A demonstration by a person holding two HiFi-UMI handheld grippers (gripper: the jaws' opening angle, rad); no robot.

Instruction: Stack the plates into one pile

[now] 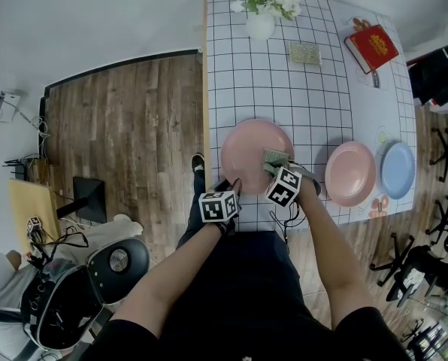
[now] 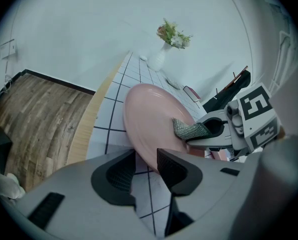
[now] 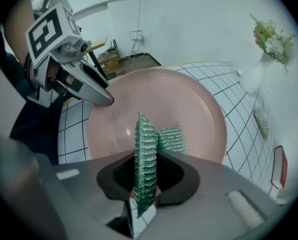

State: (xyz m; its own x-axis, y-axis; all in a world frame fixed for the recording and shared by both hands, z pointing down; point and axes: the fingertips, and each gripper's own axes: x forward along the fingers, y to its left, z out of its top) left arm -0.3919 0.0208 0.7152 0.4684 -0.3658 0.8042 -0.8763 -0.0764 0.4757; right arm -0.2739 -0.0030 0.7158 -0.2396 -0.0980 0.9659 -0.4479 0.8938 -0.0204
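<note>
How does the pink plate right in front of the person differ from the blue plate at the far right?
The near pink plate is pink; the blue plate is pale blue. The left tool grips the near pink plate's rim; nothing touches the blue plate. The right tool holds a green pad on the near pink plate; the blue plate is bare. Both are round and shallow.

Scouring pad (image 1: 275,159) on leftmost plate (image 1: 246,145)

The right gripper (image 3: 147,180) pinches a folded green scouring pad (image 3: 145,141) upright over the pink plate (image 3: 189,106) on the gridded table (image 3: 241,119).
</note>
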